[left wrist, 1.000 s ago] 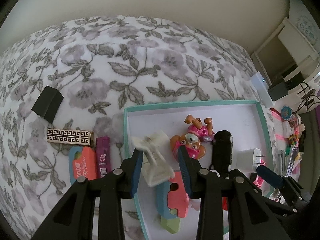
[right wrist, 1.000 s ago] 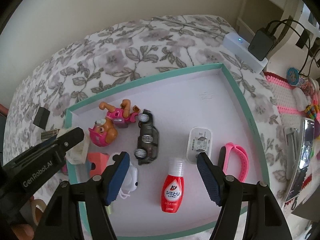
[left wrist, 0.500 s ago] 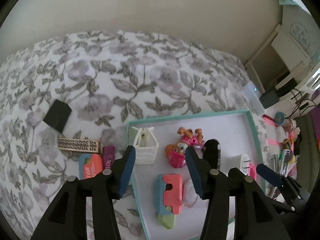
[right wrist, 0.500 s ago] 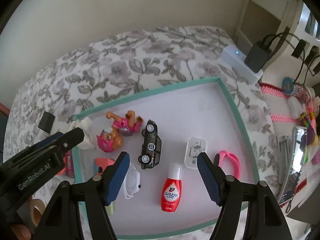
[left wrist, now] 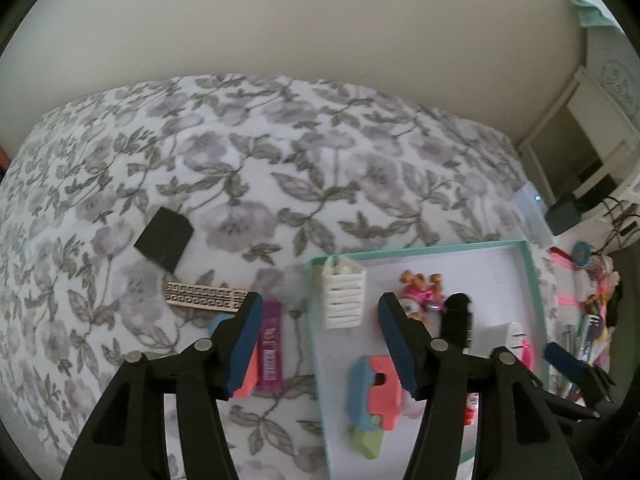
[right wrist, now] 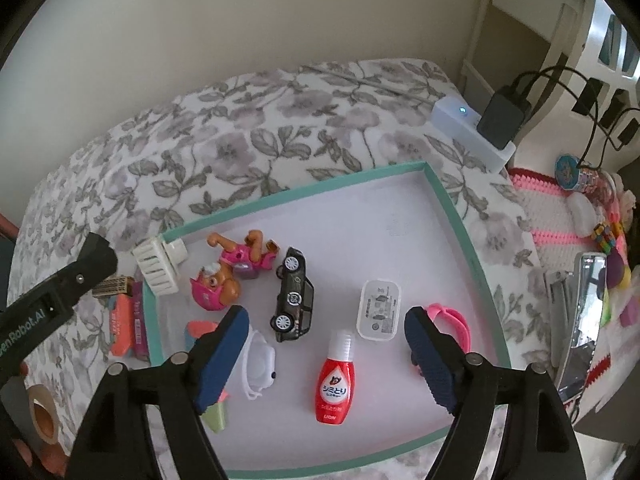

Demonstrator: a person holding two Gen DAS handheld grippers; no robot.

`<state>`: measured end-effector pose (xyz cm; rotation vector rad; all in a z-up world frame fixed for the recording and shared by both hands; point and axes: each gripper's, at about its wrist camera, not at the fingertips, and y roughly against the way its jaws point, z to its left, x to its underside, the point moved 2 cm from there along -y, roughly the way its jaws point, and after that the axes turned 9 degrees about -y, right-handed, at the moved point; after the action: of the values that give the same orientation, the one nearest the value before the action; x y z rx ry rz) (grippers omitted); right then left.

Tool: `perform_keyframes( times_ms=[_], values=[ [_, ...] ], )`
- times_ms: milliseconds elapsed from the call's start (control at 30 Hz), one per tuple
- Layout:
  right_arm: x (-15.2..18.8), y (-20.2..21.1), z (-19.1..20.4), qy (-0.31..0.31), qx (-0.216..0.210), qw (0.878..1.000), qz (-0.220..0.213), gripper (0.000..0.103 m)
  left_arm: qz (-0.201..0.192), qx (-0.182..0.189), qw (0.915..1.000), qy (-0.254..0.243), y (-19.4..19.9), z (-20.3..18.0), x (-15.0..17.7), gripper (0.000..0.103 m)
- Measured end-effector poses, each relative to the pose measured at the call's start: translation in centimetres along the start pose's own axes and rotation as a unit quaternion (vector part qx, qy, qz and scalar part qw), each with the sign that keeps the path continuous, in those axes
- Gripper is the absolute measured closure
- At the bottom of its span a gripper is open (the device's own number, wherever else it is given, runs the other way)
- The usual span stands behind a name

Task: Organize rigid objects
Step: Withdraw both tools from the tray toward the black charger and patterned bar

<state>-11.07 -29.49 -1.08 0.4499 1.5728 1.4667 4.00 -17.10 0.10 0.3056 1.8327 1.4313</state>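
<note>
white slatted basket lies tipped in the tray's far-left corner — pup toy, black car, red bottle nearby.

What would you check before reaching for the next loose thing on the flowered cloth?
1. Left gripper empty: ok. Its jaws have just been opening and nothing sits between them.
2. White slatted piece let go inside the teal tray: ok, it rests in the far left corner against the wall.
3. Right gripper clear: ok, open above the red bottle, pads not touching it.
4. Things left outside the tray: not ok. The black box, patterned bar, purple packet and orange pack lie on the cloth.
5. Room in the tray: ok, its far right part is bare.
6. Whether the orange pack overlaps the purple packet: cannot tell.
</note>
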Motion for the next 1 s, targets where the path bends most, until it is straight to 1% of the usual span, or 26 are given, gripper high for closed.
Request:
perform_keyframes(
  times_ms=[33, 67, 100, 133, 167, 267, 433, 733, 833, 933, 1000],
  values=[
    [0.0, -0.1, -0.1, -0.001, 0.000, 1.000, 0.000, 0.010, 0.002, -0.004, 1.0000, 0.002, -0.2, 0.2, 0.1, 0.041],
    [0.0, -0.2, -0.2, -0.004, -0.001, 1.000, -0.001, 0.006, 0.003, -0.008, 1.0000, 0.003, -0.3, 0.4, 0.1, 0.040],
    [0.0, -0.2, -0.2, -0.005, -0.002, 1.000, -0.001, 0.004, 0.003, -0.013, 0.9999, 0.005, -0.4, 0.7, 0.2, 0.032],
    [0.0, -0.2, -0.2, -0.007, -0.004, 1.000, -0.001, 0.003, 0.003, -0.017, 0.9998, 0.007, -0.5, 0.9, 0.2, 0.020],
    [0.0, -0.3, -0.2, -0.007, -0.006, 1.000, -0.001, 0.003, 0.001, -0.022, 0.9997, 0.009, -0.5, 1.1, 0.2, 0.017],
    [0.1, -0.4, -0.2, -0.006, -0.004, 1.000, -0.001, 0.000, -0.001, -0.034, 0.9993, 0.013, -0.6, 1.8, 0.3, 0.017],
    [0.1, -0.6, -0.2, -0.006, -0.002, 1.000, -0.003, 0.000, -0.006, -0.057, 0.9982, 0.019, -0.6, 2.7, 0.3, 0.017],
    [0.2, -1.0, -0.3, -0.009, -0.005, 1.000, -0.007, 0.000, -0.012, -0.069, 0.9972, 0.026, 0.0, 4.5, 0.2, 0.017],
    [0.3, -0.9, 0.0, -0.006, -0.008, 1.000, -0.007, 0.000, -0.007, -0.078, 0.9964, 0.032, 0.2, 5.8, 0.3, 0.017],
    [0.3, -0.7, 0.5, -0.006, -0.014, 1.000, -0.011, 0.000, -0.008, -0.084, 0.9951, 0.051, 0.6, 7.5, 0.6, 0.017],
    [0.5, -0.4, 1.4, 0.000, -0.026, 1.000, -0.013, 0.000, -0.009, -0.092, 0.9939, 0.060, 1.0, 8.7, 0.7, 0.017]
  ],
)
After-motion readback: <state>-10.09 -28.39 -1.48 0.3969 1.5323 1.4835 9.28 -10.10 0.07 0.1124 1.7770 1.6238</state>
